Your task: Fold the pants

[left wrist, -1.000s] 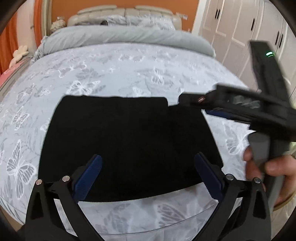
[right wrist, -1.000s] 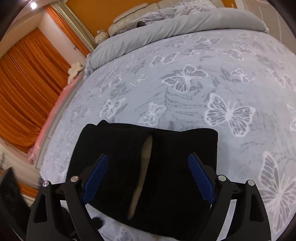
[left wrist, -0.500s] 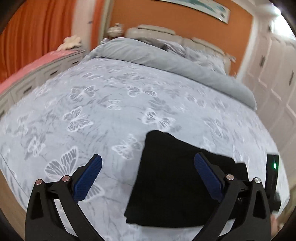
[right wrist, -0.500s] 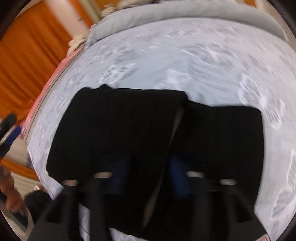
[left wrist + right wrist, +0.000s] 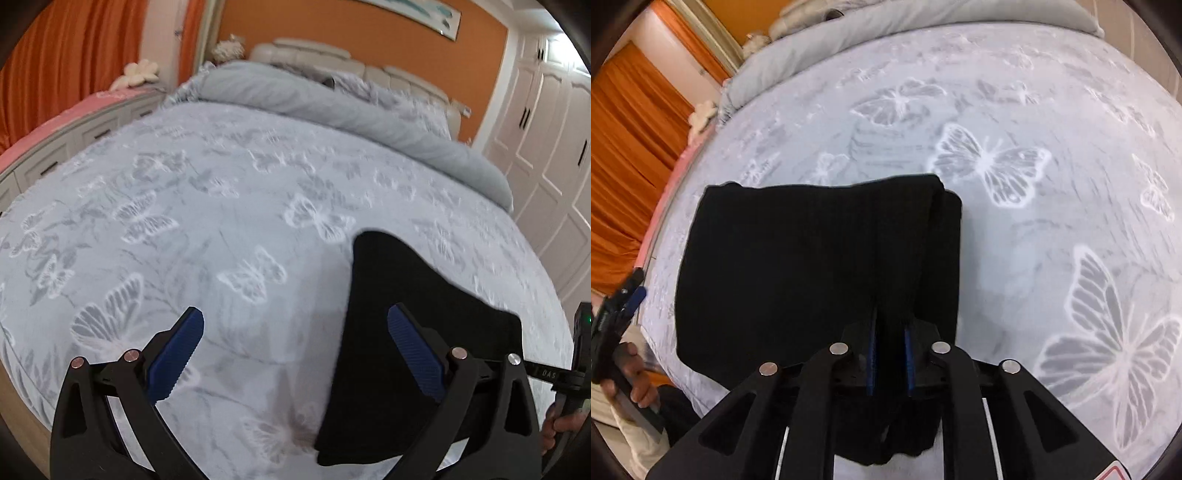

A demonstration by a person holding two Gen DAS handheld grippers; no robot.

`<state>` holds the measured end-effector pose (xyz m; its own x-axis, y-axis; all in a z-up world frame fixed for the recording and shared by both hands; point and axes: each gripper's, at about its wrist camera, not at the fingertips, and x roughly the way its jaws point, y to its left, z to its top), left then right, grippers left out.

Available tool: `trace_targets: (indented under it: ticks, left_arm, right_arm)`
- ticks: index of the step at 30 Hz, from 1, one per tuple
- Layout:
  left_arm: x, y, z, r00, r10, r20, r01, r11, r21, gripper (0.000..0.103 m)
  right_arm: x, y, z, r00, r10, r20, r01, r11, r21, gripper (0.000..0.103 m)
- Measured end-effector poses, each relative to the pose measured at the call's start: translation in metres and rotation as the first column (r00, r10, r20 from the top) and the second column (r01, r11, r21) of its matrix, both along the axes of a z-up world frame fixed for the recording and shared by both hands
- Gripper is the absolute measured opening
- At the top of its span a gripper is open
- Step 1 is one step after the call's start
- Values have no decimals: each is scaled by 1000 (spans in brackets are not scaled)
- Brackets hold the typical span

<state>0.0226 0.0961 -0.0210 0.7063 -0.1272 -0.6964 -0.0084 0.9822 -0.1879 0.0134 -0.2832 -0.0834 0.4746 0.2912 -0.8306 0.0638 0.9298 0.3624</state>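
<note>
The black pants [image 5: 812, 258] lie folded into a compact rectangle near the foot edge of the bed. My right gripper [image 5: 889, 354] is shut on the near edge of the pants, with a fold of black cloth pinched between its blue pads. In the left wrist view the pants [image 5: 413, 317] sit at the lower right. My left gripper [image 5: 295, 354] is open and empty, held above the bedspread to the left of the pants. It also shows at the far left of the right wrist view [image 5: 628, 295]. The right gripper's body [image 5: 576, 354] shows at the left view's right edge.
The bed is covered by a grey butterfly bedspread [image 5: 221, 221], with a rolled grey duvet [image 5: 332, 107] and a headboard at the far end. A pink-topped drawer unit [image 5: 74, 122] and orange curtains stand on the left. White wardrobes [image 5: 546, 147] stand on the right.
My right gripper has closed on the near edge of the pants. My left gripper has swung away to the left and stays open.
</note>
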Motion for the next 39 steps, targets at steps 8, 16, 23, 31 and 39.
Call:
trace_targets:
  ticks: [8, 16, 23, 31, 39]
  left_arm:
    - [3, -31, -15, 997, -55, -58, 54, 998, -20, 98]
    - [8, -51, -31, 989, -82, -122, 86, 996, 36, 98]
    - [8, -45, -33, 989, -54, -138, 62, 997, 50, 98]
    - [13, -35, -33, 989, -28, -145, 31, 999, 21, 98]
    - [16, -8, -19, 991, 78, -109, -77, 997, 12, 98]
  right_arm:
    - [-13, -6, 13, 1000, 16, 0, -16, 993, 114, 43]
    - [-14, 22, -1, 997, 71, -44, -69, 997, 36, 35]
    - [-28, 6, 31, 996, 57, 66, -55, 998, -34, 16]
    - [-30, 8, 57, 983, -86, 160, 120, 970, -213, 41]
    - [51, 146, 75, 945, 275, 175, -260, 960, -103, 8]
